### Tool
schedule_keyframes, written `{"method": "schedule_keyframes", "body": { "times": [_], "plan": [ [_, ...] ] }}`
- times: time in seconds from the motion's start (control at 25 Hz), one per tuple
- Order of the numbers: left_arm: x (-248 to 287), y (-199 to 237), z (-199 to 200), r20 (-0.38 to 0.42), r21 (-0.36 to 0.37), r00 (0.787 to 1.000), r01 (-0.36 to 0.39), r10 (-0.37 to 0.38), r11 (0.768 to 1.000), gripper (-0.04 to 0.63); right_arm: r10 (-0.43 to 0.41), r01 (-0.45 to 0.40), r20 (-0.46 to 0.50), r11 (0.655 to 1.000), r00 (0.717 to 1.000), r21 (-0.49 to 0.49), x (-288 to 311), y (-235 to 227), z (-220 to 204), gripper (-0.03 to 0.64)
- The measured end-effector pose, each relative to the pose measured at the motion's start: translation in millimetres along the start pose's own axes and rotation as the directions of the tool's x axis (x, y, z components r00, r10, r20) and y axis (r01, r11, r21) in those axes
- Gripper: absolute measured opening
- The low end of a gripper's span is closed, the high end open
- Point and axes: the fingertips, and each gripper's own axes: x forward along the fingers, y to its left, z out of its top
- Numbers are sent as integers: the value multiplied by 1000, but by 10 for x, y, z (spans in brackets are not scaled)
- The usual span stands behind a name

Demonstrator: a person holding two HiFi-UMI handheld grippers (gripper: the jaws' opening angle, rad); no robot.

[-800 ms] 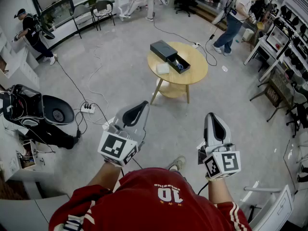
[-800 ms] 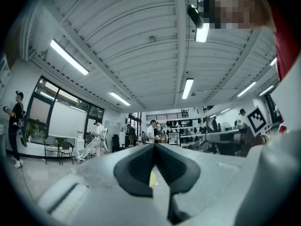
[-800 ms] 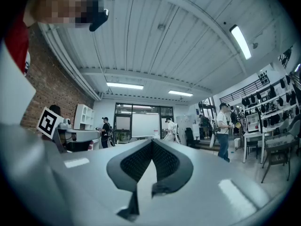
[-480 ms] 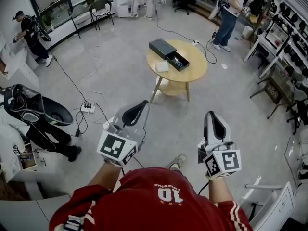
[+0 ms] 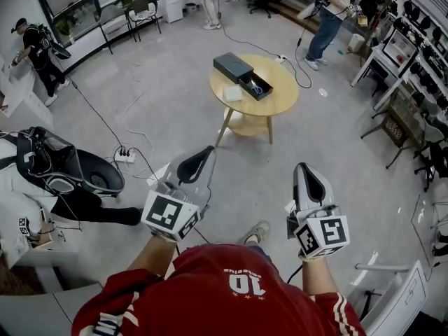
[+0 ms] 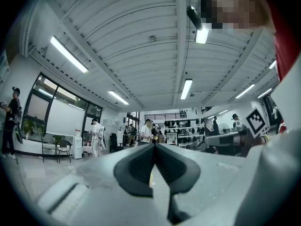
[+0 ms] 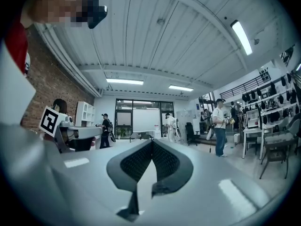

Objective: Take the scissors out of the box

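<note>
In the head view both tools are held level in front of the person's red shirt [image 5: 231,285], well short of the round wooden table [image 5: 278,105]. The left gripper [image 5: 209,150] and the right gripper [image 5: 302,167] are apart from each other, with a wide stretch of bare grey floor [image 5: 245,180] between them and the table legs. On the tabletop the dark box [image 5: 233,65] lies toward the far-left side, its closed end close to the rim. Its open tray reaches toward the middle, and the scissors [image 5: 257,88] — blue-handled — lie inside it. A small white packet [image 5: 232,93] sits just beside the box, near the left rim. Left of the path, a power strip [image 5: 126,157] and its cables lie on the floor. A person in jeans [image 5: 323,19] stands beyond the table.

In the left gripper view the jaws are clenched tip to tip with nothing between them. Open floor runs ahead, and people stand far off.

In the right gripper view the jaws likewise meet at their tips — empty — with clear floor beyond them.
</note>
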Motion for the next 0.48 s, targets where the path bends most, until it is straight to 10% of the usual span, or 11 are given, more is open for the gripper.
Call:
{"method": "schedule_keyframes", "body": {
  "times": [0.48],
  "plan": [
    [304,-101,-135,-4,15,1000,21,-21,1000,2,14,-14,-50,1000,999,-7,67,-204,-146,-12]
  ]
}}
